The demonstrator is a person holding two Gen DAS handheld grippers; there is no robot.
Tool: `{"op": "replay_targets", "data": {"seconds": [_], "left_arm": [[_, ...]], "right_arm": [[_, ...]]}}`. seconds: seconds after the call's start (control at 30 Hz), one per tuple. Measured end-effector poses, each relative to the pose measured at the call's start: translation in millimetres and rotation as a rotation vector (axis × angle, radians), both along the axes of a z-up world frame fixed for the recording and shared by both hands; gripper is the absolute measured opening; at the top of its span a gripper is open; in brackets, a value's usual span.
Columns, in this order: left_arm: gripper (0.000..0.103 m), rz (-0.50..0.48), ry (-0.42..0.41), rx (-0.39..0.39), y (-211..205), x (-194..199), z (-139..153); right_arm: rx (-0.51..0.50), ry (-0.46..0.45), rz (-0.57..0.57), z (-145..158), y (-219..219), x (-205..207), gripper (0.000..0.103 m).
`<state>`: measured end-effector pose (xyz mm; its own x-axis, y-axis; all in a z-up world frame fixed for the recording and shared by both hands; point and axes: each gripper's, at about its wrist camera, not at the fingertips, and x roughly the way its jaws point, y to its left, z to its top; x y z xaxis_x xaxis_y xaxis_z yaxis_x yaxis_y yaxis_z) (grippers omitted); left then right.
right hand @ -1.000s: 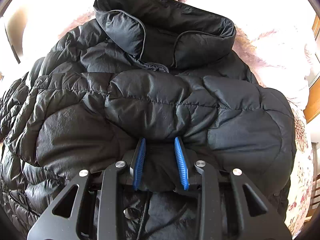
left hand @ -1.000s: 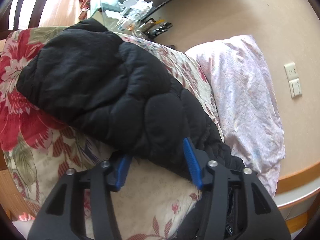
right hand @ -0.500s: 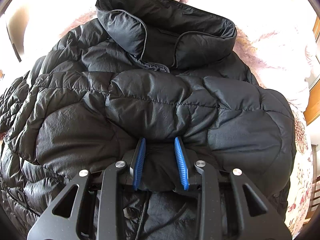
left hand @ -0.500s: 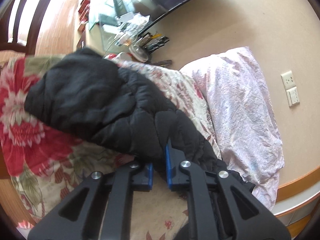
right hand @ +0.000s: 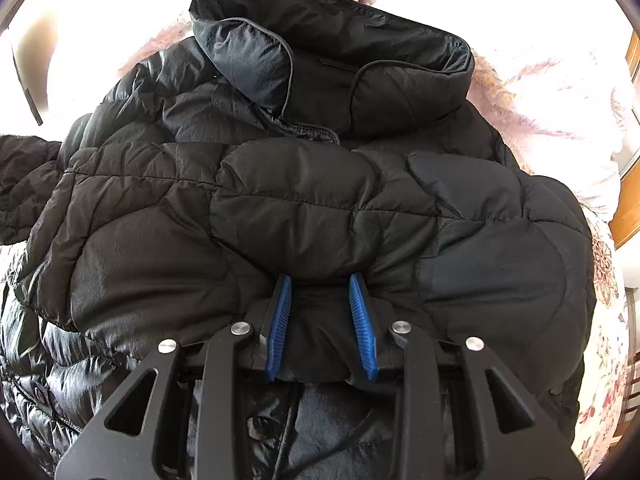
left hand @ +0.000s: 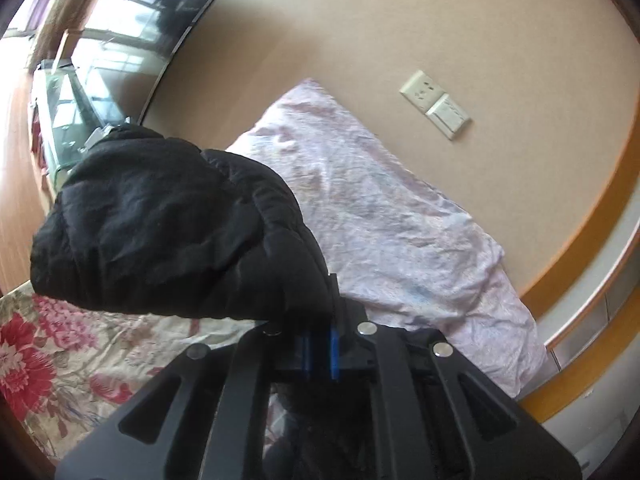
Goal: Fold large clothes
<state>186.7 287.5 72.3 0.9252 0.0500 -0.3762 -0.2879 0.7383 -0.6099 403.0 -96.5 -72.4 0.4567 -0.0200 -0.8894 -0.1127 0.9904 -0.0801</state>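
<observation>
A black quilted puffer jacket (right hand: 320,208) lies face up on the bed, collar (right hand: 332,60) at the far end. One sleeve is folded across its chest. My right gripper (right hand: 322,320) is shut on the end of that folded sleeve, its blue pads pinching the fabric. In the left wrist view the jacket's other sleeve (left hand: 172,232) hangs lifted above the bed. My left gripper (left hand: 320,348) is shut on that sleeve, blue pads close together with black fabric between them.
A floral bedspread (left hand: 60,352) covers the bed. A pale pink pillow (left hand: 380,216) lies against the beige wall, under a socket and switch (left hand: 436,108). A glass cabinet (left hand: 68,112) stands far left. A wooden headboard edge (left hand: 580,216) runs on the right.
My left gripper closed on the sleeve and lifted it off the bedspread, tilting up toward the wall. The right gripper has stayed shut on the folded sleeve without moving.
</observation>
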Motion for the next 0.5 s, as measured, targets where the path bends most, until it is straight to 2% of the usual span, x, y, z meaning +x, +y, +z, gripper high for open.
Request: {"op": "replay_targets", "data": {"seconds": [0.07,0.2,0.37,0.5], "left_arm": [[0.008,-0.071,-0.024,0.028,-26.1,10.3,12.6],[0.008,-0.193,-0.041,0.052,-70.4,28.0,19.4],[0.008,-0.342,-0.031,0.055,-125.4,50.9,14.0],[0.008,-0.423,-0.007,0.074,-160.9,61.2,4.0]], "right_arm": [[0.006,0.0,0.0,-0.7,-1.8,1.3,0.033],[0.019,0.0,-0.005,-2.6,-7.8,3.1,0.033],[0.055,0.006,-0.005,-3.6,-19.7,6.3,0.033],[0.106,0.004,0.002,0.9,-34.4,7.4,0.033]]}}
